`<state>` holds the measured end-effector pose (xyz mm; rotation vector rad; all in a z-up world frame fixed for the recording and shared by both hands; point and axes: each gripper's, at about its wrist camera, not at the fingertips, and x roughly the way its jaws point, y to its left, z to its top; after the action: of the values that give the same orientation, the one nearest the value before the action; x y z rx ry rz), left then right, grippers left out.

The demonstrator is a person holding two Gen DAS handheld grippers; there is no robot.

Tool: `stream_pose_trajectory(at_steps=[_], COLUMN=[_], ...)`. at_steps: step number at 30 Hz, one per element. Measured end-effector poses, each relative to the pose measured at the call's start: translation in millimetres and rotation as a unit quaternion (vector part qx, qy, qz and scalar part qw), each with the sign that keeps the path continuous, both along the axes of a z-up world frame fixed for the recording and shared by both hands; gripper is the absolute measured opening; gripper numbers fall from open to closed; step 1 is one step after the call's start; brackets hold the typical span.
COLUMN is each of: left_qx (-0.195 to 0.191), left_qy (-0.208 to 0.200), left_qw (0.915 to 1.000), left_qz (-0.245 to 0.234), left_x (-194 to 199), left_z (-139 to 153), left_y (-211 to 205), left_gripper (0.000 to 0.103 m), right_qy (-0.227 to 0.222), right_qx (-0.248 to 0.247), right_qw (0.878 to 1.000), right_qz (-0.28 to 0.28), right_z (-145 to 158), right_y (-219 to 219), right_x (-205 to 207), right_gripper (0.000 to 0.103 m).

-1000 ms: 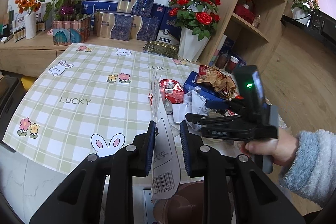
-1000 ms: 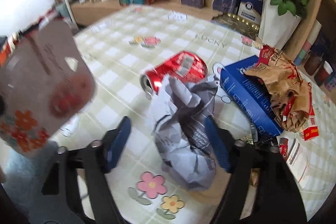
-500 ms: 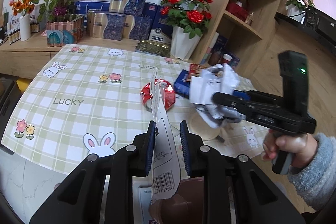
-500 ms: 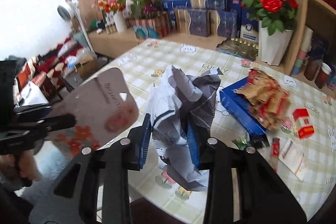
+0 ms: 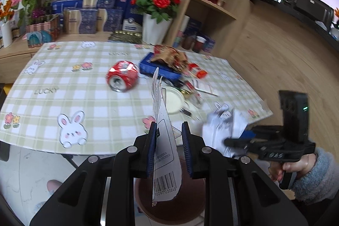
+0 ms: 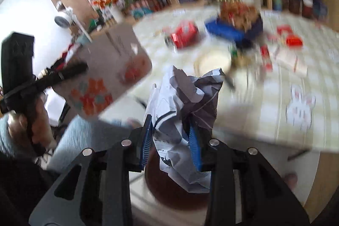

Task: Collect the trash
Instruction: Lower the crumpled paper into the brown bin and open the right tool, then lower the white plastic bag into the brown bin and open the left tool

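We have lifted the crumpled paper off the tabletop, right gripper fingers clamped on it; left gripper grips the torn packaging card. Both now hang past the near edge, above the brown bin, ready to drop.

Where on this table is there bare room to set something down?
The table's near-left part is bare, between the crushed red can and the front edge. It is crowded on the right, around the blue box, white lid and small wrappers.
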<state>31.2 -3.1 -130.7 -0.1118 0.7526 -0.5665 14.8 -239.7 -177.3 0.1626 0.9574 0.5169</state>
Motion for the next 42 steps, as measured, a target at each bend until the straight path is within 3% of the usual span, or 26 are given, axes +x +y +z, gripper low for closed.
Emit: stream_pose_trajectory(at_steps=[7,14,16,17,21,26,30,33,42], left_qx=[0.011,0.019,0.019,0.019,0.017,0.029,0.039,0.045,0.076], left_qy=[0.026,0.033,0.033,0.034,0.042,0.046,0.052,0.063,0.094], left_qw=[0.9994,0.9986,0.9984,0.9984,0.9978,0.9953,0.9933,0.9913,0.9821], left_qz=[-0.018,-0.038,-0.041,-0.042,-0.049,-0.08,-0.096,-0.106,-0.145], left_x=[-9,-11,-11,-11,-12,-16,-17,-16,-10], left_z=[-18,-30,-33,-34,-39,-44,-50,-56,-70], left_y=[-11,-22,-22,-22,-22,-33,-39,-43,-63], left_gripper=[0.023,0.023,0.023,0.023,0.023,0.023,0.023,0.023,0.024], right_qy=[0.102,0.127,0.114,0.105,0.03,-0.03,-0.077,-0.1,-0.152], right_qx=[-0.034,-0.054,-0.052,-0.056,-0.065,-0.061,-0.066,-0.041,-0.009], right_qw=[0.994,0.99,0.992,0.993,0.996,0.992,0.981,0.974,0.963], right_qz=[-0.011,-0.016,-0.022,-0.026,-0.056,-0.109,-0.163,-0.201,-0.221], right_z=[-53,-76,-73,-70,-44,-14,6,18,53], right_y=[-1,6,5,5,3,-11,-28,-46,-72], right_x=[-9,-10,-10,-10,-14,-12,-13,-9,-11], right_gripper=[0.035,0.042,0.055,0.067,0.094,0.096,0.097,0.097,0.098])
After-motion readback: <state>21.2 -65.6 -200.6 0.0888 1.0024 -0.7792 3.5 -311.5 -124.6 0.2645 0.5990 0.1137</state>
